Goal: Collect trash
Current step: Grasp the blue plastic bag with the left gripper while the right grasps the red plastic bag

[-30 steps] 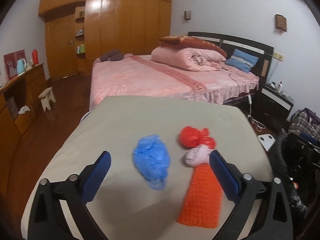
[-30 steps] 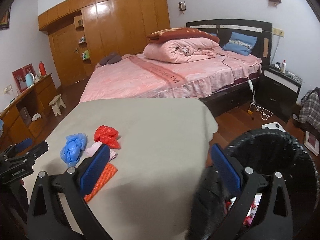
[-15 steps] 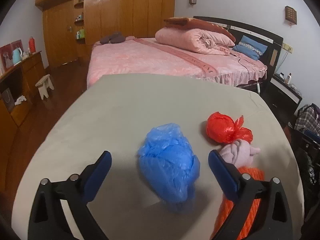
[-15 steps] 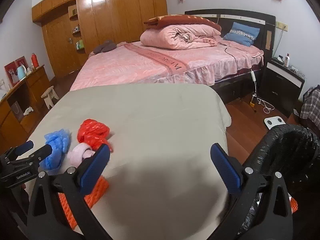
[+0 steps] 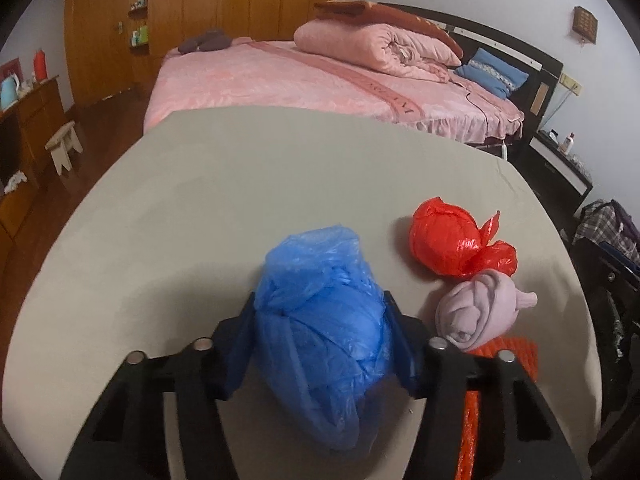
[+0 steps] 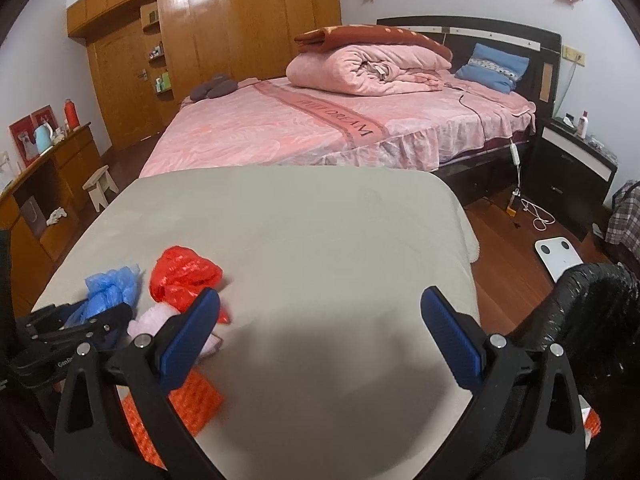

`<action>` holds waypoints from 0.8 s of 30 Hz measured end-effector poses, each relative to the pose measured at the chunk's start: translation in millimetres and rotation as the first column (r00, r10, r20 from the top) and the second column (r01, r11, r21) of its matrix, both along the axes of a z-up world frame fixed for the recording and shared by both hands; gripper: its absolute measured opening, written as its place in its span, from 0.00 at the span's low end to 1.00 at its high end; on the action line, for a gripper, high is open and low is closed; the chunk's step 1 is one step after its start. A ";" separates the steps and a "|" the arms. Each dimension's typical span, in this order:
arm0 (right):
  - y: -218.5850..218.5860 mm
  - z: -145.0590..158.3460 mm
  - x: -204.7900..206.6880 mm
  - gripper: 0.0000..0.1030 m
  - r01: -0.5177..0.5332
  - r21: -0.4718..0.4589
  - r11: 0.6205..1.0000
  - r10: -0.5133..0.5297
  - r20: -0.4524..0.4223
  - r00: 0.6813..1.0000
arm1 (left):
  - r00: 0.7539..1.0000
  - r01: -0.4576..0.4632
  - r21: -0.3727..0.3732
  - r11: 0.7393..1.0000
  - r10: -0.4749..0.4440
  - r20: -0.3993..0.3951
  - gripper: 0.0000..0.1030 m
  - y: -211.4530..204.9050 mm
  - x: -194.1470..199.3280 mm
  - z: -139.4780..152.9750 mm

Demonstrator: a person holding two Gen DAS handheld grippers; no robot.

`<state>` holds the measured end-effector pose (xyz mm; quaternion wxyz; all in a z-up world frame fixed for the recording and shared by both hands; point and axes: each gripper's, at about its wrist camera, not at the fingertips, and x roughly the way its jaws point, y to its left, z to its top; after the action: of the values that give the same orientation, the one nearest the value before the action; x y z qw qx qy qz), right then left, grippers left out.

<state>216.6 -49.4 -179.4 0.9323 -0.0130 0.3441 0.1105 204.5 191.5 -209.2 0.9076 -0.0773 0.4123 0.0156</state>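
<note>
Your beige surface (image 5: 208,184) carries a blue bag (image 5: 320,320) between the fingers, with a red bag (image 5: 444,240), pink bundle (image 5: 476,312) and orange mat (image 5: 516,354) to their right.

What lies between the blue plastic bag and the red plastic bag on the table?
Nothing: in the left wrist view a bare strip of grey table separates the blue plastic bag from the red plastic bag.

Readable lettering: two spots only

On the pink bed (image 6: 320,128), the darker band (image 6: 340,114) running across the cover carries capital letters, upside down from where I stand; they look like "MY DREAM", though the first part is blurred. The left gripper (image 6: 100,320), seen from the right wrist view, bears white letters "GenRo" on its black body, the rest cut off. Nothing else in the room is legible.
</note>
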 end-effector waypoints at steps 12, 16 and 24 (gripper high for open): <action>50.6 2.8 18.1 0.95 -0.093 0.014 0.996 0.093 -0.011 0.996 | 0.995 -0.077 0.051 0.996 0.074 0.062 0.51 31.5 2.6 15.3; 71.1 -6.9 26.7 0.95 -0.123 0.009 0.992 0.123 -0.047 0.991 | 0.991 -0.120 0.047 0.992 0.117 0.063 0.51 49.5 1.8 14.7; 98.1 -23.0 38.8 0.95 -0.161 -0.012 0.987 0.159 -0.094 0.983 | 0.988 -0.151 0.044 0.987 0.149 0.047 0.51 61.6 1.3 7.1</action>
<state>255.3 48.6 -202.4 0.9033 -0.0446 0.3859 0.1821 205.8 253.1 -202.1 0.9143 -0.0869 0.3848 0.0921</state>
